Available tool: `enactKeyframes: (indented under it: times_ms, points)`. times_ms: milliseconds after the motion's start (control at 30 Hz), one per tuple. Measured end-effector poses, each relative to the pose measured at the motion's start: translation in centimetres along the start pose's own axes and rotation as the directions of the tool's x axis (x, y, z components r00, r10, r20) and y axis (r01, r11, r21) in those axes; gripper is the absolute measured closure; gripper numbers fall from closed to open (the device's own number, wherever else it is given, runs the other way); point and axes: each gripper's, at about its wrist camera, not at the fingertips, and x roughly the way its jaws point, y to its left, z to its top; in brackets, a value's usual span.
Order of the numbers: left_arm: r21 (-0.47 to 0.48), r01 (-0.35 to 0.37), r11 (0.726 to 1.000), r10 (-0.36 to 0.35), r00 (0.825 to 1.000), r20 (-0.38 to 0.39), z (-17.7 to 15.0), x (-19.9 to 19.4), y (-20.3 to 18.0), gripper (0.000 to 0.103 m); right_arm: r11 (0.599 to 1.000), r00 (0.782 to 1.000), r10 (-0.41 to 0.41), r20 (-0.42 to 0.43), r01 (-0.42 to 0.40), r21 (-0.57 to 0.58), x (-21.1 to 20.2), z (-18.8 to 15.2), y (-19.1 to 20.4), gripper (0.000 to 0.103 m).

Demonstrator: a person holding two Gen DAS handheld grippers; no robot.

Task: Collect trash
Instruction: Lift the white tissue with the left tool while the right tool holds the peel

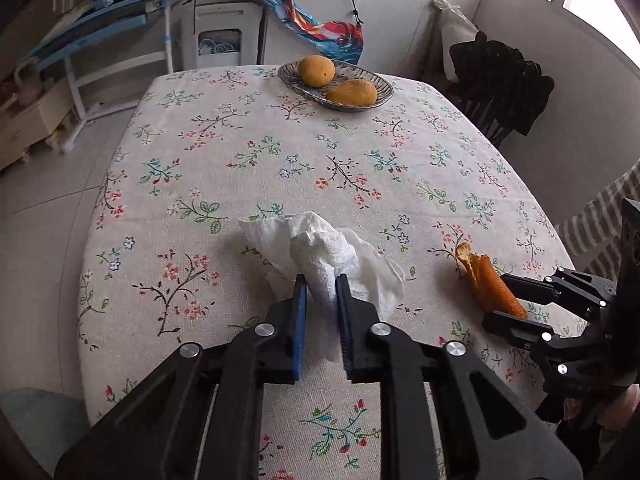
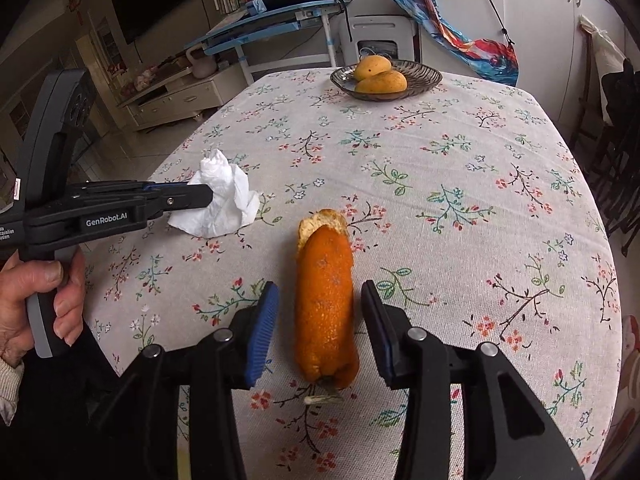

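A crumpled white paper tissue [image 1: 320, 256] lies near the front of the flowered table. My left gripper [image 1: 322, 284] is shut on the tissue's near part; it also shows in the right wrist view [image 2: 200, 196] with the tissue [image 2: 224, 200]. A long orange peel [image 2: 326, 304] lies on the cloth to the right of the tissue. My right gripper [image 2: 320, 292] is open, its jaws on either side of the peel without touching it. In the left wrist view the peel [image 1: 486, 280] lies between the right gripper's fingers [image 1: 520, 280].
A glass bowl [image 2: 424, 72] with two mangoes [image 2: 380, 76] stands at the table's far edge, also in the left wrist view [image 1: 384, 88]. A dark chair [image 1: 500, 84] stands at the far right. A blue desk [image 2: 260, 28] and cabinets are behind the table.
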Motion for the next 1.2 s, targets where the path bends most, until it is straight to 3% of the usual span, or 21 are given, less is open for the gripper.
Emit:
enactKeyframes:
  times_ms: [33,67,100,167,333,367,433,500,567,900,1167,1200]
  points:
    - [0.006,-0.029,1.000,0.029,1.000,0.010,0.0,-0.2,0.0,0.071,1.000,1.000,0.001,0.000,-0.001,-0.001,0.0,0.0,0.1,0.058]
    - [0.014,-0.070,0.997,0.070,0.997,0.025,0.1,-0.3,-0.1,0.049,1.000,1.000,0.002,-0.001,-0.002,-0.003,0.0,0.0,0.1,0.058]
    - [0.020,-0.109,0.994,0.108,0.993,0.043,0.1,-0.5,-0.1,0.035,1.000,1.000,0.001,0.000,-0.001,-0.004,0.0,0.0,0.1,0.058]
    - [0.035,-0.153,0.988,0.151,0.987,0.055,0.3,-0.4,-0.2,0.029,1.000,1.000,0.000,0.000,0.000,-0.006,0.1,0.0,0.2,0.058]
    - [0.078,-0.137,0.987,0.137,0.991,0.011,0.1,1.3,-1.5,0.028,0.999,1.000,-0.023,-0.007,0.023,-0.025,0.2,0.1,0.5,0.058]
    - [0.096,-0.133,0.986,0.133,0.991,0.005,-0.1,1.6,-1.9,0.029,0.999,0.999,-0.031,-0.006,0.031,-0.030,0.2,0.0,0.6,0.060]
    - [0.109,-0.089,0.990,0.089,0.996,0.004,-0.2,1.6,-2.4,0.045,0.998,0.999,-0.047,-0.003,0.046,-0.038,0.1,0.0,0.7,0.064]
    - [0.099,-0.075,0.992,0.074,0.997,0.010,-0.2,1.4,-2.5,0.078,0.998,0.999,-0.051,0.000,0.051,-0.037,0.1,-0.1,0.6,0.075]
    - [0.065,-0.023,0.998,0.023,1.000,0.002,-0.1,0.9,-2.3,0.097,1.000,1.000,-0.030,0.003,0.030,-0.005,-0.1,-0.1,0.2,0.077]
    - [-0.046,0.019,0.999,-0.012,0.990,0.141,-2.7,-5.3,-1.4,0.098,0.991,0.994,0.068,0.089,-0.078,0.107,-2.8,-1.7,0.5,0.077]
    - [-0.065,-0.009,0.998,0.016,0.994,0.111,-4.6,-6.0,-0.7,0.096,0.989,0.992,0.062,0.108,-0.075,0.124,-3.7,-2.6,1.1,0.077]
    - [-0.075,-0.013,0.997,0.021,0.995,0.101,-4.7,-5.9,-0.5,0.086,0.990,0.993,0.057,0.105,-0.070,0.123,-3.6,-2.6,1.2,0.077]
